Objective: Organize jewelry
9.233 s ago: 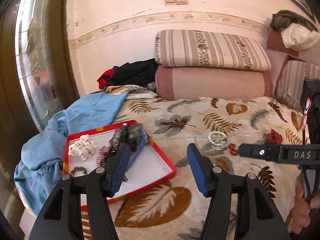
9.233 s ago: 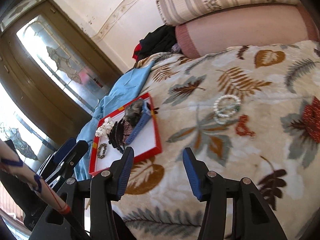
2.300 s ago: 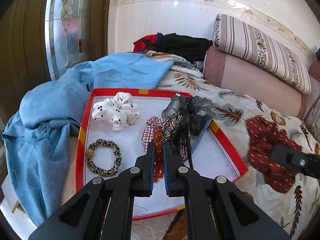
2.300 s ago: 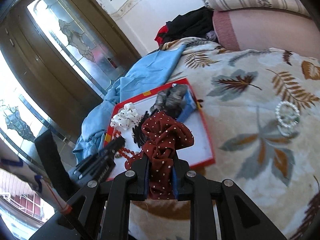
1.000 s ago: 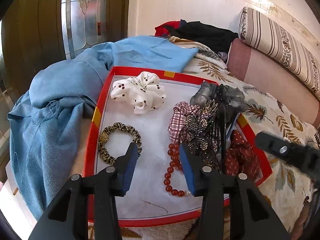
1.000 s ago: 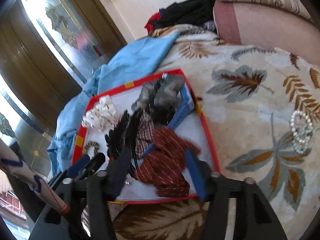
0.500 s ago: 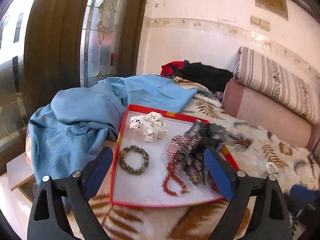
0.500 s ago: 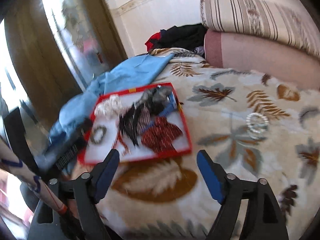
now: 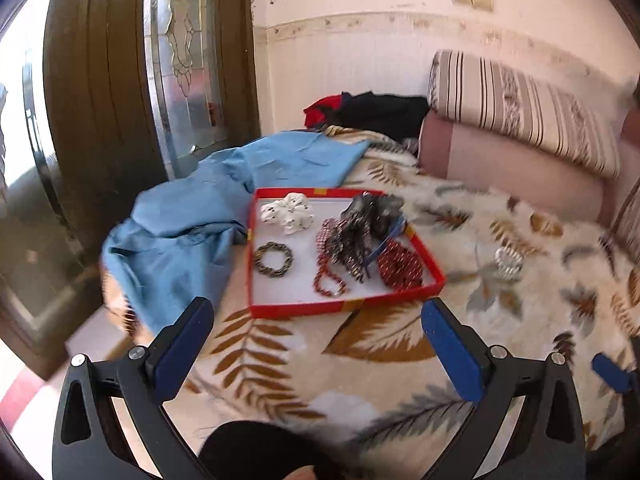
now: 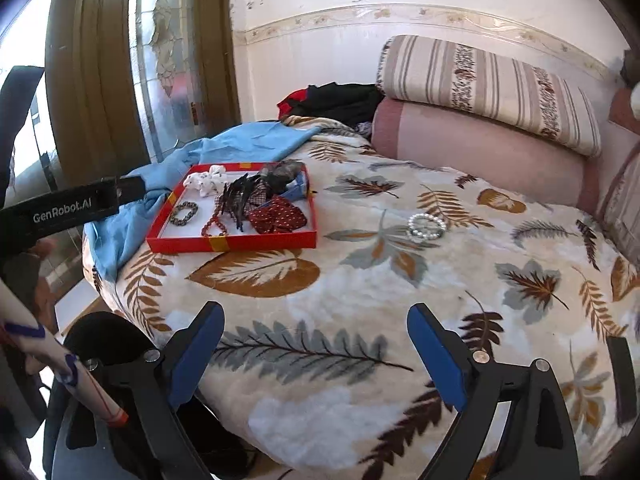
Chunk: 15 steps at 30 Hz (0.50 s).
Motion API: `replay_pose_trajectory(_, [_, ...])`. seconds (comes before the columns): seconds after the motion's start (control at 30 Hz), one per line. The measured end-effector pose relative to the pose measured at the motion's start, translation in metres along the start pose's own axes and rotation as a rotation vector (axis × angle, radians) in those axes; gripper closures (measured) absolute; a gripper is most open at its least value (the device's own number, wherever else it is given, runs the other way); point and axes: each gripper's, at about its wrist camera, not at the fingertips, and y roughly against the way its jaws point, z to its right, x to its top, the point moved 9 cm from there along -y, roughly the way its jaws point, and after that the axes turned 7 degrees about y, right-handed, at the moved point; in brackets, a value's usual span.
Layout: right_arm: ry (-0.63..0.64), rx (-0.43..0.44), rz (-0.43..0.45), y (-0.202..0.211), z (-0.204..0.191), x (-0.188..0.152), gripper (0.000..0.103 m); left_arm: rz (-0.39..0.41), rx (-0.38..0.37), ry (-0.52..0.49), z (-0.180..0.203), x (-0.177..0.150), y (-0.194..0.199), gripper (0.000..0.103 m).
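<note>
Now both my grippers are pulled back from the red tray (image 10: 256, 243), left gripper (image 9: 316, 344) and right gripper (image 10: 316, 354) with fingers wide apart and empty. My dotted red scrunchie (image 10: 278, 215) lies inside the tray; only the pearl bracelet (image 10: 426, 225) remains on the bed (image 10: 400, 300).

A leaf-patterned blanket (image 10: 320, 304) covered the bed, bearing a red tray (image 10: 232, 243), pearl bracelet (image 10: 426, 225), blue cloth (image 9: 192, 232) and pillows (image 10: 484, 148).
</note>
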Motion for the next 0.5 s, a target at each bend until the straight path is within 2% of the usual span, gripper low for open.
replay_pose_trajectory(0.07, [-0.014, 0.003, 0.017, 0.008, 0.004, 0.002, 0.008, 0.033, 0.013, -0.027, 0.003, 0.004, 0.010, 0.000])
replay_pose_trajectory(0.2, [0.013, -0.004, 0.071, 0.024, -0.003, 0.011, 0.008, 0.116, 0.097, -0.027, -0.003, 0.008, 0.026, 0.000])
replay_pose_trajectory(0.33, [0.078, -0.021, 0.117, 0.035, -0.017, 0.018, 0.006, 0.091, 0.108, -0.028, -0.008, 0.007, 0.020, 0.000])
replay_pose_trajectory(0.5, [0.125, -0.021, 0.112, 0.033, -0.030, 0.018, 0.006, 0.082, 0.144, 0.003, -0.024, 0.005, 0.009, 0.000])
